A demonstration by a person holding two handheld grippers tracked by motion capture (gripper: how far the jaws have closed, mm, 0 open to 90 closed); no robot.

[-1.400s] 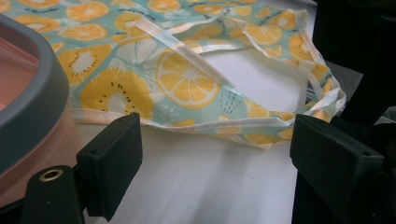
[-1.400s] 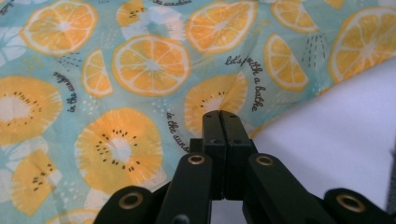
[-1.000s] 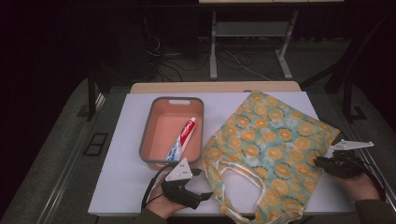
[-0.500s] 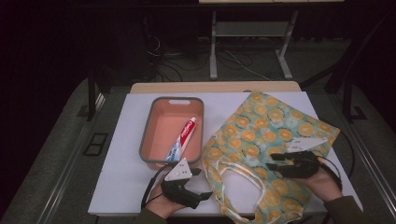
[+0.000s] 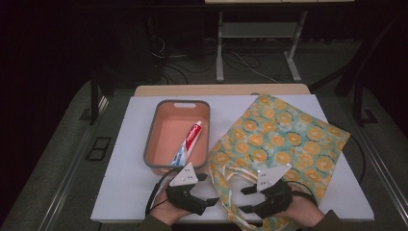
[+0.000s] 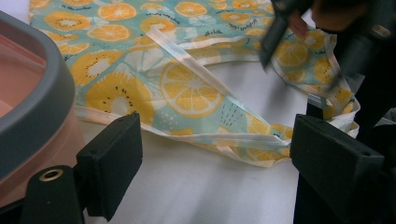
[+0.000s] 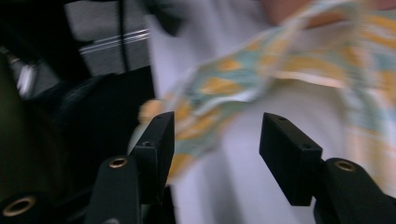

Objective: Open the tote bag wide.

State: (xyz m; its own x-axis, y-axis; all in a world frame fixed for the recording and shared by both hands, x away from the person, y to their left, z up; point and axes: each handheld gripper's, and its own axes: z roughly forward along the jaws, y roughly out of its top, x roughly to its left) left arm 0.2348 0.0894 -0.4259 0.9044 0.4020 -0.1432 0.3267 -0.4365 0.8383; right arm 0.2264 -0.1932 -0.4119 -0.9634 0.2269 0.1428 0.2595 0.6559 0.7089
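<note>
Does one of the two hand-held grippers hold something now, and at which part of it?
Nothing is held. The left hand-held gripper is open in front of the tote bag's handle strap. The right hand-held gripper is open too, with nothing between its jaws.

White rectangular table (image 5: 130, 192) seen from above, with dark floor around it. Far left of centre: a grey-rimmed, salmon-pink rectangular plastic tray (image 5: 159, 120) holding a red, white and blue toothpaste tube (image 5: 187, 143), laid lengthwise with its red end farthest. Right: a flat teal fabric tote bag printed with orange slices (image 5: 284, 137), its pale handles (image 5: 222, 169) looping toward the near edge. Near edge: the left gripper (image 5: 204, 188), jaws apart, just near of the tray; the right gripper (image 5: 246, 199), jaws apart, over the bag's near end. Both point toward the handles between them.
</note>
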